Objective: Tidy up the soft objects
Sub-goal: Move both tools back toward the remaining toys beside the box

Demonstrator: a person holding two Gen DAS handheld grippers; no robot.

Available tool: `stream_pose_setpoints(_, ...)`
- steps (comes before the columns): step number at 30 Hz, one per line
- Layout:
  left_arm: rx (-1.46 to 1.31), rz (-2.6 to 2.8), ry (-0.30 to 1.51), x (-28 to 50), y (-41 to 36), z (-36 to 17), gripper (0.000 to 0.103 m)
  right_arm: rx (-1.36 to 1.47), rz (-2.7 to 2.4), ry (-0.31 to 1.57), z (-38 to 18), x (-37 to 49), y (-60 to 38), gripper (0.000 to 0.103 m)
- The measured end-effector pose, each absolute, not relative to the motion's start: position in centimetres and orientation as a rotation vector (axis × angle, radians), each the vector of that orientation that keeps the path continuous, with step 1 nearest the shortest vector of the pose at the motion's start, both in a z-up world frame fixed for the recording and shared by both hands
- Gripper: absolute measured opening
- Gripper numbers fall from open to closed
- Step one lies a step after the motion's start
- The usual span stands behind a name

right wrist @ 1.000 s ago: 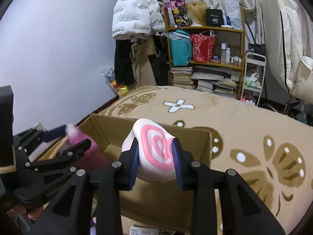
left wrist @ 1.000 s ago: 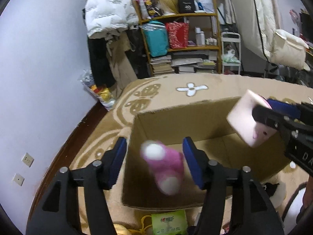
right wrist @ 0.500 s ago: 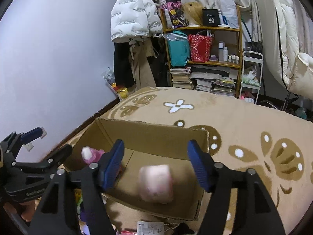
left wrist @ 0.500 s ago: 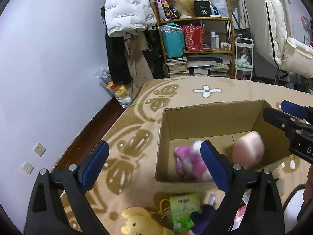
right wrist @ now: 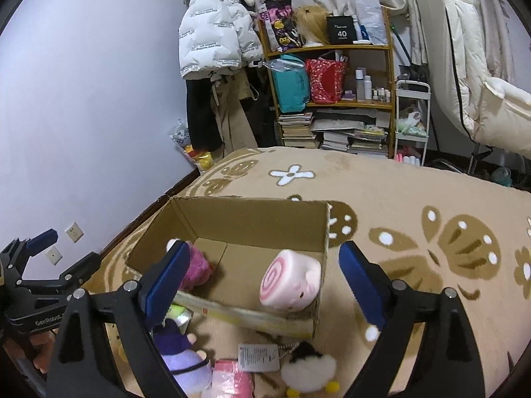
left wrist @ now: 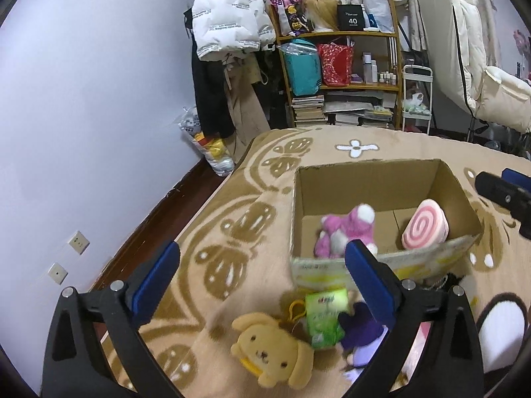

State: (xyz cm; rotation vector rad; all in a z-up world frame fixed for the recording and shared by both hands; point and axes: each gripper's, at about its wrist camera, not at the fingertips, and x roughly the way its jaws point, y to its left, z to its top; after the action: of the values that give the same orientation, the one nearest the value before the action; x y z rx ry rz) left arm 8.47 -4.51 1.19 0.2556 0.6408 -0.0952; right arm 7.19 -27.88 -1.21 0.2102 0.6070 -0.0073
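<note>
An open cardboard box [left wrist: 381, 179] [right wrist: 245, 209] stands on the tan carpet. Inside lie a pink plush [left wrist: 345, 232] [right wrist: 197, 267] and a pink swirl cushion [left wrist: 424, 229] [right wrist: 290, 280]. In front of the box lie a yellow dog plush [left wrist: 272, 351], a green packet [left wrist: 323, 318], a purple plush [left wrist: 361, 335] [right wrist: 181, 355], a pink item [right wrist: 232, 379] and a white fluffy toy [right wrist: 308, 371]. My left gripper [left wrist: 260, 275] is open and empty, above the carpet left of the box front. My right gripper [right wrist: 262, 272] is open and empty above the box's near side.
A shelf [right wrist: 332, 96] with bags and books and hanging coats [right wrist: 212, 43] stand at the back wall. A white cart [right wrist: 411, 119] and a white chair [right wrist: 497, 112] are at the right. A purple wall [left wrist: 83, 116] runs along the left.
Both grippers let go of their toys, which fell into the box. Both grippers then drew back and up, fully open, bringing the toys in front of the box into view.
</note>
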Motion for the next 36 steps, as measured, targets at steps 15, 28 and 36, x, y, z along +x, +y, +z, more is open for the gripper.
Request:
stream_pose_setpoints(15, 0.222, -0.049, 0.727, 5.5, -1.8, -0.4, 0.099, 0.22, -0.04, 0.665, -2.1, 3.2, -27.2, 0.095)
stream_pose_setpoints(28, 0.188, -0.023, 0.824, 6.7, -0.4, -3.1, 0.099, 0.254, -0.104, 0.76, -5.3, 3.3, -27.5, 0.095)
stream_pose_setpoints(36, 0.19, -0.028, 0.865, 7.5, 0.1, -4.6, 0.099, 0.279, -0.139, 0.794, -6.6, 4.6, -28.3, 0.095)
